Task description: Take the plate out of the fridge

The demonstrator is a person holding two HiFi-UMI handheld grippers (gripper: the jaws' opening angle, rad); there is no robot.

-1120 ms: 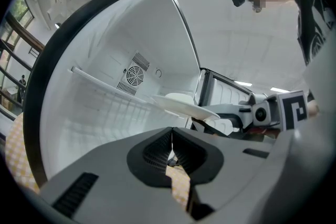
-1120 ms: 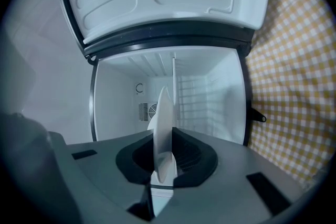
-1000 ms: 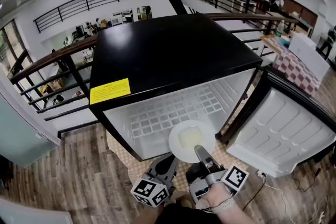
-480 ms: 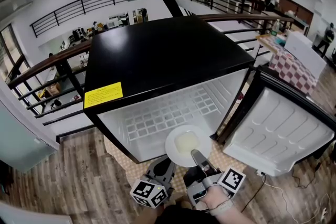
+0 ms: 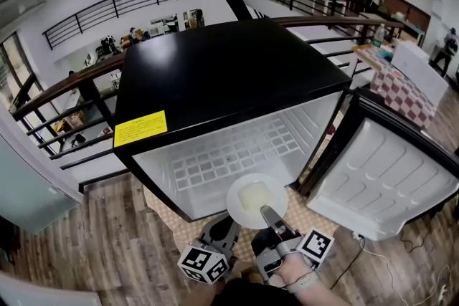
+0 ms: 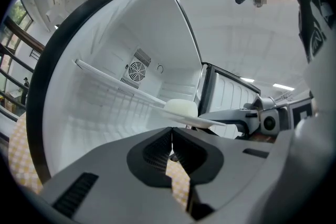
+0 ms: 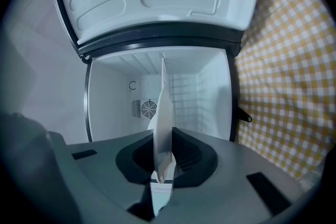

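A round white plate [image 5: 256,200] with a pale lump of food on it hangs just in front of the open black fridge [image 5: 222,75]. My right gripper [image 5: 270,216] is shut on the plate's near rim. In the right gripper view the plate [image 7: 163,123] stands edge-on between the jaws. The left gripper view shows the plate [image 6: 184,113] level, with the food on top. My left gripper [image 5: 222,229] is low beside the right one, left of the plate, jaws shut with nothing between them [image 6: 170,152].
The fridge door [image 5: 380,175] swings open to the right. A wire shelf [image 5: 229,150] spans the white interior. A yellow checked cloth [image 5: 305,215] lies under the fridge on a wood floor. A railing [image 5: 64,89] runs behind, and a table [image 5: 401,79] stands at right.
The plate, held by my right gripper, has drifted slightly toward me and left, away from the fridge opening. The left gripper stays low beside it.
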